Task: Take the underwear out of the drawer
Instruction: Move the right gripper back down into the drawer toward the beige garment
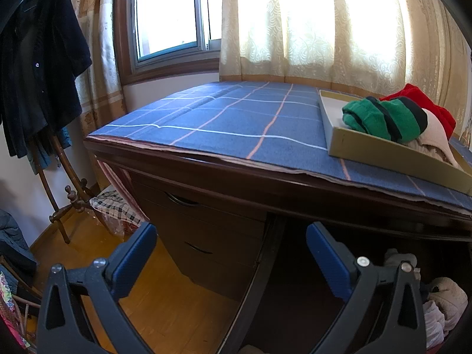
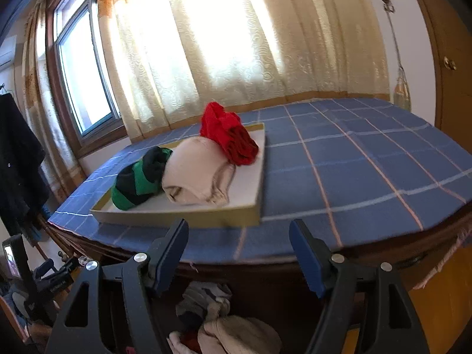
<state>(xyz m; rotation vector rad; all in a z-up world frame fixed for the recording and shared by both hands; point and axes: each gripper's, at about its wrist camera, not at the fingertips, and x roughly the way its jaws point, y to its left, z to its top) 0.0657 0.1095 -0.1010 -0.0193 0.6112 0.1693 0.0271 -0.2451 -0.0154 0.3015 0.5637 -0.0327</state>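
Note:
A shallow tray [image 2: 183, 216] [image 1: 383, 150] sits on the desk's blue checked cloth. In it lie a green-and-black striped garment [image 2: 138, 180] [image 1: 383, 118], a beige one [image 2: 200, 174] [image 1: 433, 138] and a red one [image 2: 230, 135] [image 1: 424, 103]. Below the desk's front edge, a pile of pale and dark clothes [image 2: 221, 321] [image 1: 439, 303] lies in the open drawer. My right gripper [image 2: 239, 236] is open and empty, hanging over that pile just in front of the desk edge. My left gripper [image 1: 231, 242] is open and empty, in front of the dark side drawers [image 1: 203, 230].
The dark wooden desk [image 1: 265, 177] stands under a curtained window [image 1: 177, 11]. A black garment [image 1: 38, 65] hangs on a wooden coat stand at the left, with checked cloth [image 1: 118, 206] on the floor beside it. A tall wooden door [image 2: 451, 67] is at the right.

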